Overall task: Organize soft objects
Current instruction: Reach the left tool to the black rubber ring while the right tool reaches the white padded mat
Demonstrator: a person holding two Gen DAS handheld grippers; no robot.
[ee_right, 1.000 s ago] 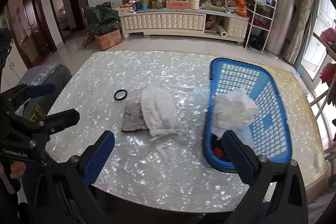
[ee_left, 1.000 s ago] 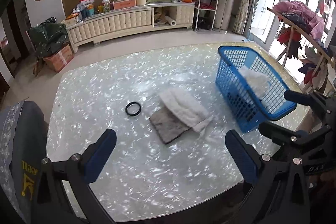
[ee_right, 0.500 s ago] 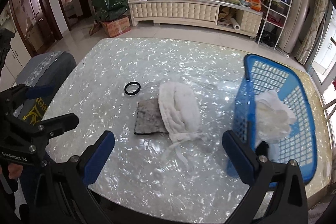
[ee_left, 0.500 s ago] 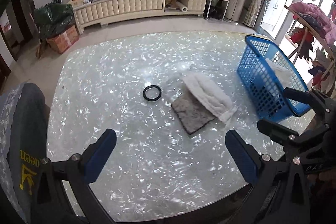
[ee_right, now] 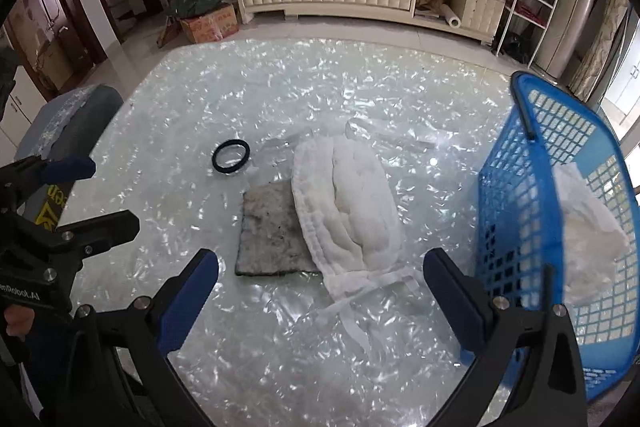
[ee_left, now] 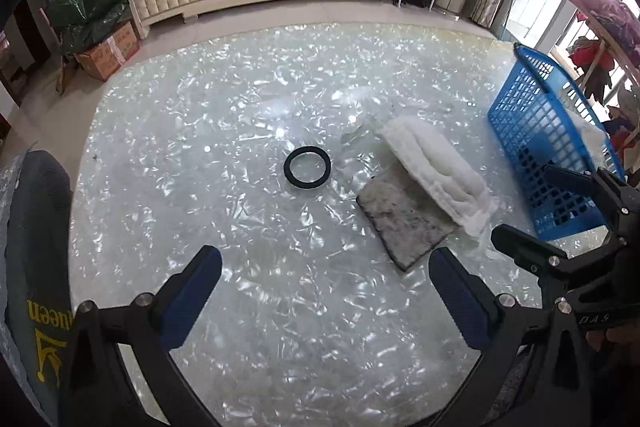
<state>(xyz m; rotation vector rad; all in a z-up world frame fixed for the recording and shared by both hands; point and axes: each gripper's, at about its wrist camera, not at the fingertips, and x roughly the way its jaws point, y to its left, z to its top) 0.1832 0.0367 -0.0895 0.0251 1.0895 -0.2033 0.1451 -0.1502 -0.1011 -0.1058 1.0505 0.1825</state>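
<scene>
Left wrist view: left gripper (ee_left: 325, 269) spread wide, holding nothing, above the table (ee_left: 248, 339). Black ring (ee_left: 307, 168) at 12 o'clock; grey felt square (ee_left: 404, 223) at 2 o'clock with the white padded cloth (ee_left: 436, 169) overlapping its far edge; blue basket (ee_left: 532, 131) at 3 o'clock.

Right wrist view: right gripper (ee_right: 320, 273) also spread, empty, aimed at the near end of the white padded cloth (ee_right: 352, 203). Blue basket (ee_right: 516, 211) at 3 o'clock, already holding a white bundle (ee_right: 588, 227).

Step judged: pick up the cloth next.

Technique: pinch a thick fold, not the trailing ties; lift clear so the grey felt square (ee_right: 272, 231) is not dragged along.
</scene>
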